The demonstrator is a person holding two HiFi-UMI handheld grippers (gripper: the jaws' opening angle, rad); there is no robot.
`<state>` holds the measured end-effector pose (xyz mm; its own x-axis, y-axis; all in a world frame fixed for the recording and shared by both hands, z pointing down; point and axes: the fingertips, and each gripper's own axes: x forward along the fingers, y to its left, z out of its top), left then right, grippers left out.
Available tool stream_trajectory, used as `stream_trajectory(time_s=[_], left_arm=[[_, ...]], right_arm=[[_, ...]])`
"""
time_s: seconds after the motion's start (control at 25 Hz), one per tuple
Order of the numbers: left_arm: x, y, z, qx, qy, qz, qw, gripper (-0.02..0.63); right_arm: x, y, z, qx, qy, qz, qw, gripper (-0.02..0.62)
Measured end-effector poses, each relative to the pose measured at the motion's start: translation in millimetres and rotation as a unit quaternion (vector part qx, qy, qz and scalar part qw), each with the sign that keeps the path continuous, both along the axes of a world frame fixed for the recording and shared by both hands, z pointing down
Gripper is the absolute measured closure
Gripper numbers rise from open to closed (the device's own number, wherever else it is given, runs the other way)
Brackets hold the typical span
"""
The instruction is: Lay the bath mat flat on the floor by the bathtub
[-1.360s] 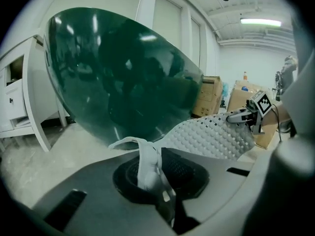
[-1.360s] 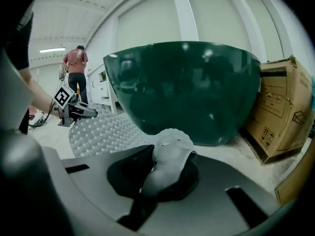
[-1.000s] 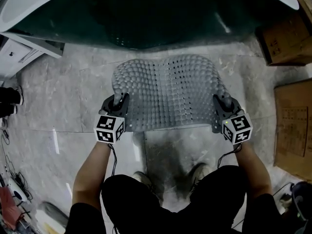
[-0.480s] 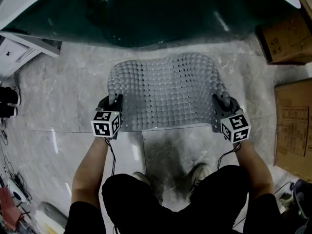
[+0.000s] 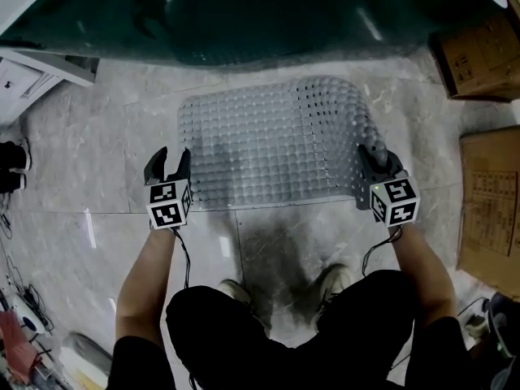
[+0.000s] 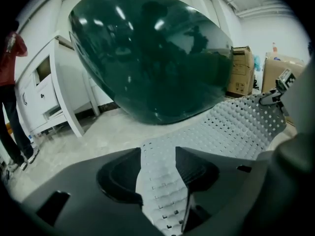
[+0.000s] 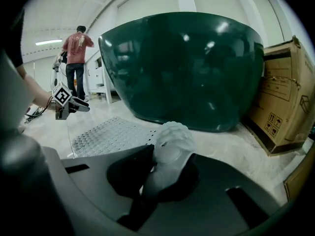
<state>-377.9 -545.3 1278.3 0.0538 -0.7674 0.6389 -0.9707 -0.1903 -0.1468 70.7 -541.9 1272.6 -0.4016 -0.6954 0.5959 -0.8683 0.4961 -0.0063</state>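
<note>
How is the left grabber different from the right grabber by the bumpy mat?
The left gripper has its jaws apart and pinches nothing, while the right gripper has its jaws clamped on the edge of the bath mat. Beside the left gripper the mat lies flat on the floor; beside the right gripper its side curls up. Both grippers sit at the mat's near corners.
</note>
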Motion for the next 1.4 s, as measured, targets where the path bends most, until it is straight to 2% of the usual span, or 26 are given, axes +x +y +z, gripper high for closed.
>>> stream_trajectory(time_s=[0.08,0.16,0.24,0.28,0.44,0.56,0.68,0.8,0.88,0.96,1.08,1.16,1.2,1.32,1.4], left_arm=[[3,0,-11,0.013,0.01,0.024,0.9996,0.371],[13,0,-26,0.025,0.041,0.059,0.9971,0.386],[41,0,-40,0.034,0.084,0.102,0.9907,0.442],[57,-1,-45,0.038,0.101,0.121,0.9868,0.449],[110,4,-57,0.045,0.135,0.176,0.9739,0.465],[125,3,-62,0.039,0.152,0.198,0.9675,0.465],[134,3,-63,0.033,0.16,0.21,0.9639,0.466],[142,5,-62,0.029,0.161,0.218,0.9623,0.466],[144,5,-61,0.025,0.164,0.221,0.961,0.466],[145,5,-61,0.023,0.168,0.226,0.9593,0.466],[146,5,-68,0.026,0.17,0.231,0.9576,0.466],[141,5,-74,0.03,0.171,0.234,0.9566,0.471],[137,5,-76,0.033,0.171,0.236,0.956,0.48],[141,8,-82,0.043,0.165,0.247,0.954,0.529],[156,10,-84,0.047,0.162,0.257,0.9516,0.577]], right_arm=[[-7,-3,3,-0.001,0.001,0.001,1.0,0.565],[-18,-5,5,-0.003,-0.004,0.002,1.0,0.563],[-17,-5,7,-0.007,-0.004,0.006,1.0,0.563],[-12,-5,8,-0.009,-0.002,0.009,1.0,0.561],[8,-2,16,-0.011,0.014,0.017,1.0,0.555],[12,-9,20,-0.009,0.059,0.021,0.998,0.529],[24,-17,23,-0.009,0.092,0.047,0.995,0.453],[52,-21,22,-0.001,0.09,0.111,0.99,0.376],[72,-24,13,0.021,0.084,0.155,0.984,0.377],[80,-26,-2,0.056,0.087,0.167,0.981,0.374],[65,-28,-18,0.081,0.083,0.13,0.985,0.387],[37,-26,-26,0.08,0.069,0.09,0.99,0.527],[19,-24,-30,0.078,0.058,0.064,0.993,0.568],[-25,-15,-41,0.081,0.021,-0.018,0.996,0.577],[-36,-10,-50,0.085,0.003,-0.058,0.995,0.578]])
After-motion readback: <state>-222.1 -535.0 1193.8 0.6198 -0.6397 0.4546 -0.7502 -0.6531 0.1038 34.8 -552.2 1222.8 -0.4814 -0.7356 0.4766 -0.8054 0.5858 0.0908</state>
